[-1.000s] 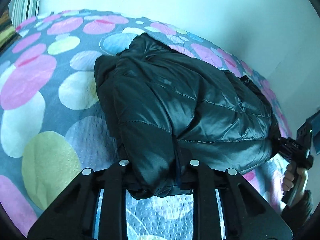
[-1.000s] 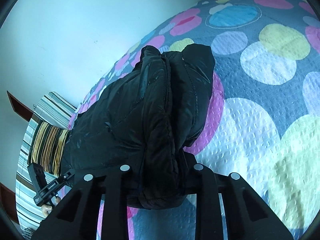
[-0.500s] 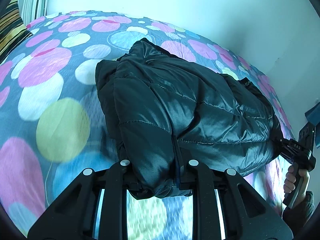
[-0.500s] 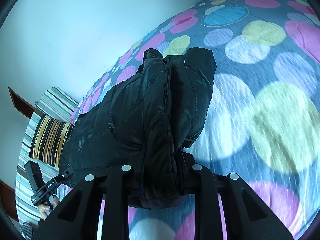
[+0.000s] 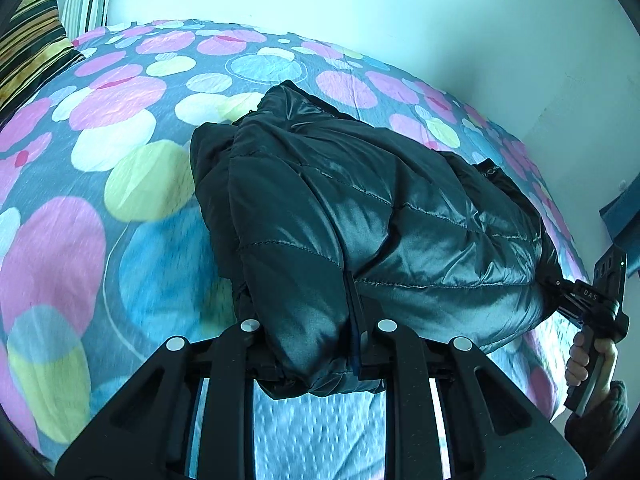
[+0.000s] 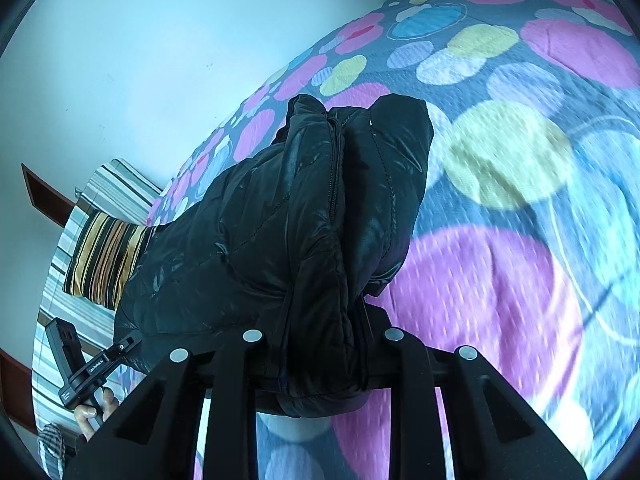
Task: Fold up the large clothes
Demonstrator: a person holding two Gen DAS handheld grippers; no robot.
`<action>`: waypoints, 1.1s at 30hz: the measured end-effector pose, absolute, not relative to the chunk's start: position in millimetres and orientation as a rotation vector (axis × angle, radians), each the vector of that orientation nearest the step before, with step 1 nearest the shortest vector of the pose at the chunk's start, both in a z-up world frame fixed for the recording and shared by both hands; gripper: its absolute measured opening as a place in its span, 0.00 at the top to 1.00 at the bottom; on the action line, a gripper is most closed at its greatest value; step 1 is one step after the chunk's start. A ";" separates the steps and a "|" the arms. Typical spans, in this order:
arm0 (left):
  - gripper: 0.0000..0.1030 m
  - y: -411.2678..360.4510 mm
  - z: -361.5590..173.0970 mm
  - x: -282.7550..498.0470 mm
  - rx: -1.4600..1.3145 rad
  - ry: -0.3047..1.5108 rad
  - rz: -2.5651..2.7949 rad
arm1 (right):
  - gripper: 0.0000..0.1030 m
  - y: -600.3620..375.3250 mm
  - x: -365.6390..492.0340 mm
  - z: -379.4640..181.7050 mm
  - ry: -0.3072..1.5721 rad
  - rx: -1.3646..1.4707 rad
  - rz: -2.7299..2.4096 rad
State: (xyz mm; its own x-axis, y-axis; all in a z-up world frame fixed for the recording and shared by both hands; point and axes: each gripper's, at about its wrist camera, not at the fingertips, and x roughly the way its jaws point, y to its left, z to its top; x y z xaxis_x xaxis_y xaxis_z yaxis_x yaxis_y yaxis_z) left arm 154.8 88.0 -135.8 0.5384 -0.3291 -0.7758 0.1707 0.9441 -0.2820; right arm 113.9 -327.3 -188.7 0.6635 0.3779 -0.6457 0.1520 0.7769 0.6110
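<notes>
A black quilted puffer jacket (image 5: 360, 216) hangs folded in a thick bundle above the bed, stretched between both grippers. My left gripper (image 5: 316, 354) is shut on one end of its bunched edge. The other end is clamped in my right gripper (image 6: 320, 364), seen on the jacket (image 6: 288, 232) in the right wrist view. Each gripper also shows in the other's view: the right one (image 5: 560, 292) at the jacket's far right end, the left one (image 6: 128, 344) at its lower left, each held by a hand. The fingertips are buried in fabric.
Below lies a bedspread (image 5: 120, 128) printed with pink, yellow, blue and white circles. A striped pillow (image 6: 104, 260) lies at the head of the bed, by a pale wall (image 5: 360, 8). A dark blue object (image 5: 624, 208) juts out at the right edge.
Both grippers have carried the jacket sideways across the bed; the bedspread pattern has slid beneath it. The grip on the jacket and its folded shape are unchanged.
</notes>
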 end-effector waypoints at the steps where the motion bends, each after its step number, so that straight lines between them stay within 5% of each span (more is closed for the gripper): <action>1: 0.79 88.4 -138.1 151.2 -0.179 0.959 -0.299 | 0.77 -327.7 109.7 -189.9 0.853 0.692 0.141; 13: 0.75 86.4 -148.9 142.3 -0.164 0.950 -0.278 | 0.71 -330.1 105.4 -204.1 0.852 0.725 0.151; 20: 0.55 93.1 -146.0 139.4 -0.180 0.950 -0.250 | 0.44 -335.7 93.4 -199.4 0.851 0.718 0.081; 23: 0.39 100.5 -144.1 137.2 -0.205 0.945 -0.222 | 0.43 -345.9 86.0 -195.6 0.840 0.733 0.055; 31: 0.27 127.0 -144.1 140.1 -0.287 0.941 -0.196 | 0.44 -364.6 70.9 -163.8 0.767 0.667 -0.117; 33: 0.25 129.1 -146.2 142.8 -0.312 0.947 -0.197 | 0.58 -356.8 71.2 -149.7 0.737 0.621 -0.150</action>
